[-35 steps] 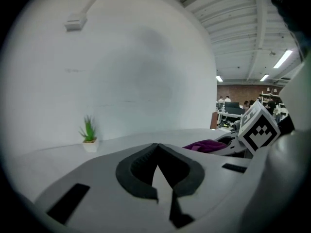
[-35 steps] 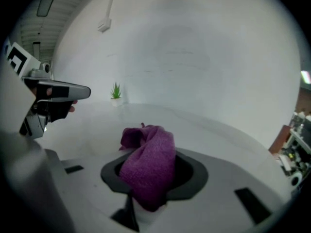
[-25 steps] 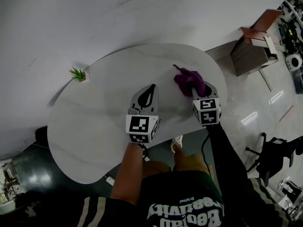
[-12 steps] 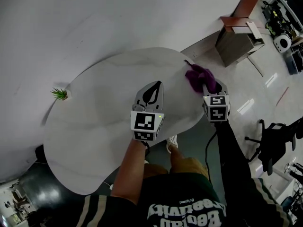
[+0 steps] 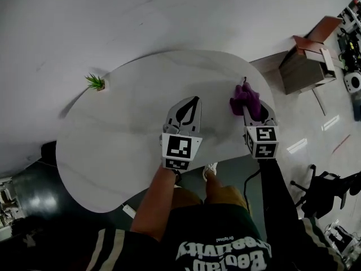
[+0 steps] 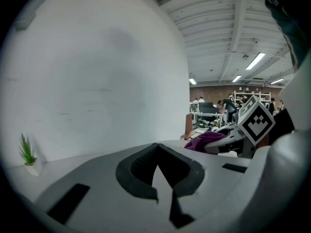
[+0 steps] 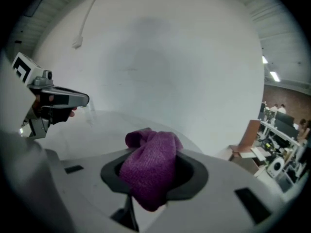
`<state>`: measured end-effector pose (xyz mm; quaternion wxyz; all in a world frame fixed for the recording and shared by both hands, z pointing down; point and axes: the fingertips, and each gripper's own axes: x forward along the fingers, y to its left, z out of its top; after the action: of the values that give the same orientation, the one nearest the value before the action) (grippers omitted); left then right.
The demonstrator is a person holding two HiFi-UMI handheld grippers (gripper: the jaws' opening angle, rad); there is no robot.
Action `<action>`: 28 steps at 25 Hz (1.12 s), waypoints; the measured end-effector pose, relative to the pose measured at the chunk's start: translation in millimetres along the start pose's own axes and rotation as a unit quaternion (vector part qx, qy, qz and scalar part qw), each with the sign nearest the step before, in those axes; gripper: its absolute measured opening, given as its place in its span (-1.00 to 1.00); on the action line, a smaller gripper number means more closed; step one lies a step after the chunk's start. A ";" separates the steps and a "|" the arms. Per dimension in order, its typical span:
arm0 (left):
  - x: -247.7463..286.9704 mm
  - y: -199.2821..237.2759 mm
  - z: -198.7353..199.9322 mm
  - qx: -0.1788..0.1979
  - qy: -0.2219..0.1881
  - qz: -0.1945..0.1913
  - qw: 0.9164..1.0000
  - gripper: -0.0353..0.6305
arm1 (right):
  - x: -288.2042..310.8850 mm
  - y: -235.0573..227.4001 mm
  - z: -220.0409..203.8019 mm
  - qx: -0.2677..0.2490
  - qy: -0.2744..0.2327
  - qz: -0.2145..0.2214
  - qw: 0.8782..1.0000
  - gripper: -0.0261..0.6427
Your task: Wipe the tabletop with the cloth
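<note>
While the person stands at the near edge of the white table, the right hand-held gripper pinches a bunched purple cloth between its jaws; the cloth sits over the table's far right part, close to the rim, and I cannot tell whether it touches the surface; seen along that gripper, the cloth fills the dark hollow between the pads and a fold droops below them. The left hand-held gripper hangs over the middle of the table, well apart from the cloth, its jaws pressed together at the tips with nothing between them; a small green plant stands at the table's far left edge, against the pale wall; a wooden cabinet sits on the floor beyond the right side.
</note>
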<state>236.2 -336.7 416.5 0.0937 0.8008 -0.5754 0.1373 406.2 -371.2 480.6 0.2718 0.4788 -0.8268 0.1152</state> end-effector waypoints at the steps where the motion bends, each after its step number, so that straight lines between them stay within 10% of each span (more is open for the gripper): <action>1: -16.5 15.2 -2.5 0.004 -0.002 0.016 1.000 -0.89 | 3.0 23.5 8.1 -0.008 -0.005 0.014 1.000 -0.51; 8: -162.5 138.2 -33.0 -0.013 -0.007 0.152 0.988 -0.89 | 10.8 208.3 63.1 -0.066 -0.045 0.120 0.990 -0.51; 22: -509.5 314.6 -148.0 -0.037 0.022 0.347 0.937 -0.89 | -49.3 640.6 75.6 -0.134 -0.079 0.337 0.928 -0.51; 28: -654.7 349.5 -218.5 -0.067 0.045 0.435 0.897 -0.89 | -98.1 806.1 34.0 -0.163 -0.072 0.430 0.885 -0.51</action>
<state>-315.9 205.2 405.6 0.1035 0.4559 -0.8691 0.1614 -255.4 100.1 453.8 0.2093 0.0318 -0.9761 0.0497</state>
